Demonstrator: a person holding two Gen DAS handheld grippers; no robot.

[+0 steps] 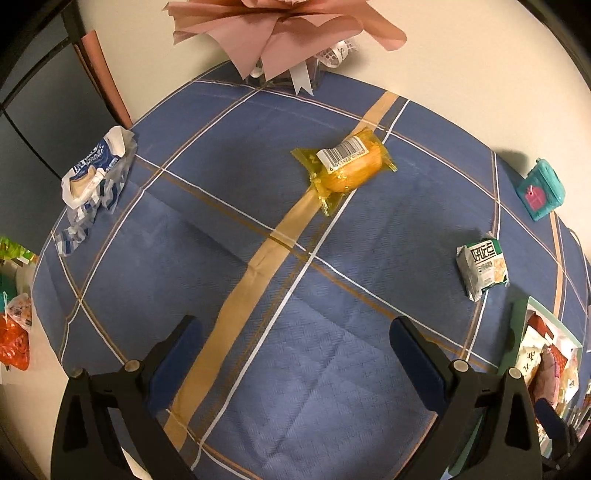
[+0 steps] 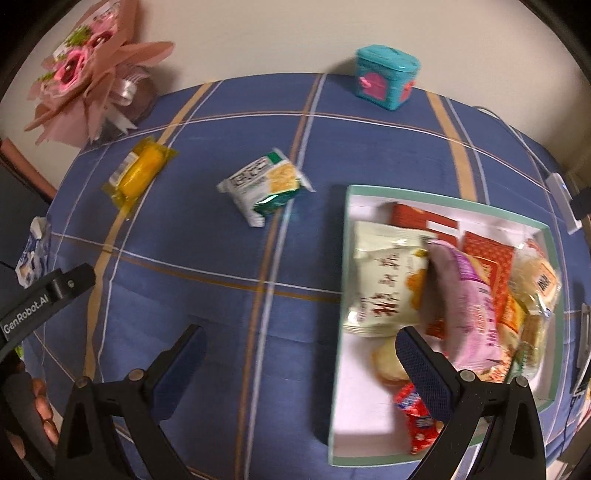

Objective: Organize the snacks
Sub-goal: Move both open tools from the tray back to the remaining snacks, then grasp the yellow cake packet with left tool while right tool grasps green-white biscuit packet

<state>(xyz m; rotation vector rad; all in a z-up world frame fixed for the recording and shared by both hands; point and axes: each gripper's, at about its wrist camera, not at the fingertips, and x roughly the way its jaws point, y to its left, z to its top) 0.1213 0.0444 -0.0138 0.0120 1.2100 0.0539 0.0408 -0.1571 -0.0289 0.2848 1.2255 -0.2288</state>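
My left hand-held gripper (image 1: 291, 336) hangs over the blue plaid cloth on the counter (image 1: 332, 369), jaws spread wide, nothing between them. Ahead of it I see the yellow wrapped cake (image 1: 345, 166) lying barcode-up on the tan stripe, well apart from the fingers. Off to the right lies the green-and-white cracker pack (image 1: 482, 268), flat on the cloth. At the left edge sits a crumpled blue-and-white wrapper (image 1: 94, 177). A teal tin (image 1: 540, 189) stands at the far right, and a pink paper bouquet (image 1: 284, 33) stands at the back by the wall.

My right hand-held gripper (image 2: 300, 347) is also wide apart and empty. Its right finger (image 2: 424, 369) overlaps the near part of the green-rimmed box (image 2: 338, 369); I cannot tell if it touches anything inside. The box holds a cream snack bag (image 2: 384, 280), a pink-purple pack (image 2: 467, 306), red boxes (image 2: 487, 258), a small red packet (image 2: 415, 421) and more on the right side, blurred. The cracker pack (image 2: 264, 186) lies just left of the box on the cloth, and the yellow cake (image 2: 139, 171) lies further left near the bouquet (image 2: 85, 74). The teal tin (image 2: 386, 77) stands at the back. The left tool's black body (image 2: 44, 295) pokes in at the left edge, with part of a hand (image 2: 40, 410) below it.
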